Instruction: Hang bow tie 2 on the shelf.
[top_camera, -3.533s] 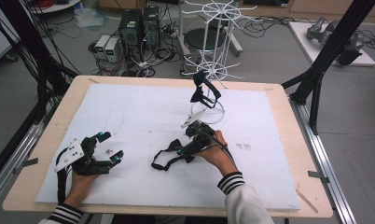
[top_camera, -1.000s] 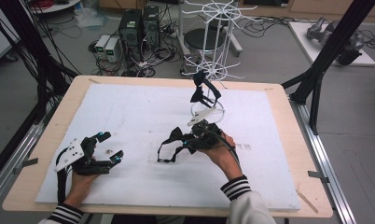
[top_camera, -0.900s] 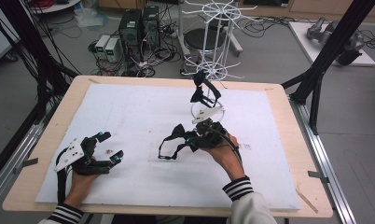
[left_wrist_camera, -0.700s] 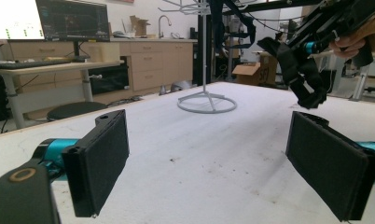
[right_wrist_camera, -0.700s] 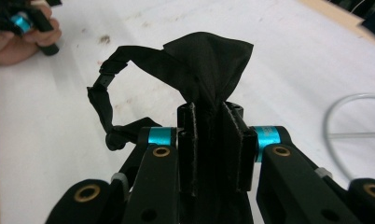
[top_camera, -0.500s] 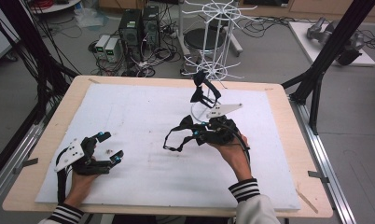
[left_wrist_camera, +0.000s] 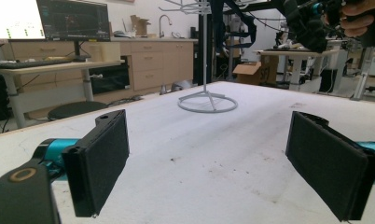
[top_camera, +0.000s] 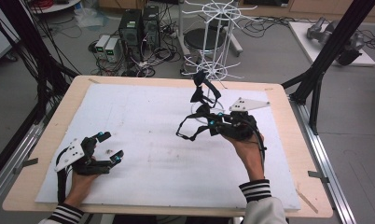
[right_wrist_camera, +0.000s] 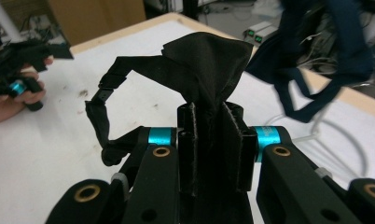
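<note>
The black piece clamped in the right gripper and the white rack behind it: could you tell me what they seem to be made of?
Black piece: apparently soft matte woven fabric; it folds and trails a limp strap. White rack: probably painted metal wire, judging by its thin rigid rods and ring base.

From my end, the left gripper (top_camera: 105, 147) sits on the table (top_camera: 143, 116) at lower left of the high view. The right gripper (top_camera: 209, 127) is right of centre, above the surface, pinching a strap (top_camera: 188, 133), with the wire rack (top_camera: 212, 56) behind it at the table's far edge, another strap (top_camera: 202, 91) hanging on it.
</note>
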